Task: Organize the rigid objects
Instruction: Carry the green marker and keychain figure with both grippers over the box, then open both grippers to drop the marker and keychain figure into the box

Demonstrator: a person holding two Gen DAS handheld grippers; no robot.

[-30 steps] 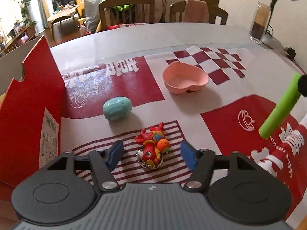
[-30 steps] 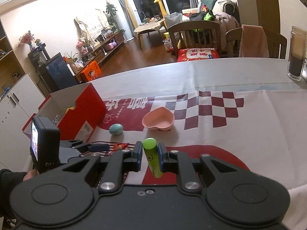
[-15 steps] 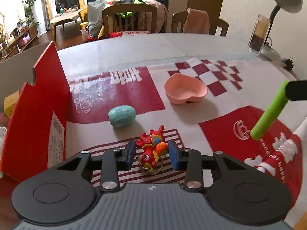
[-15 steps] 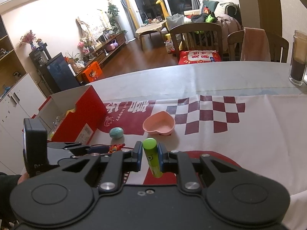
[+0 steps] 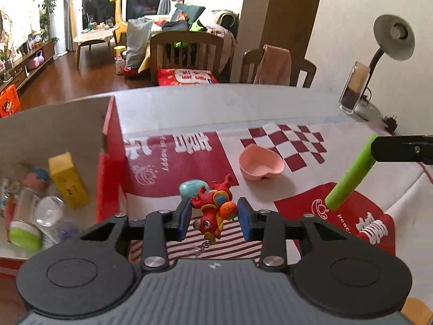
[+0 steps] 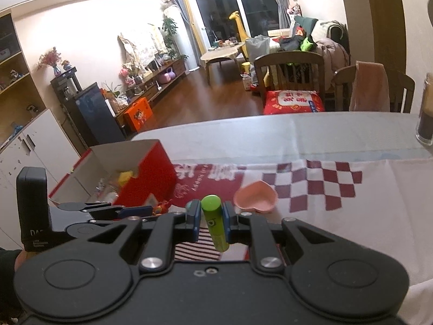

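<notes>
Red-and-white cloth covers the counter (image 5: 189, 108). Beside the red box (image 5: 111, 162), the left gripper (image 5: 213, 216) clenches a red dragon toy (image 5: 213, 205), lifted for dropping in; the right gripper (image 6: 211, 224) grips a green tube (image 6: 213, 222), likely next.

From your left wrist view: box (image 5: 111, 162) at 9 o'clock, bottles (image 5: 40, 216) inside; egg (image 5: 190, 188) dead ahead at 12; bowl (image 5: 261, 162) at 1, beyond it; jar (image 5: 354, 88) far at 2.
</notes>
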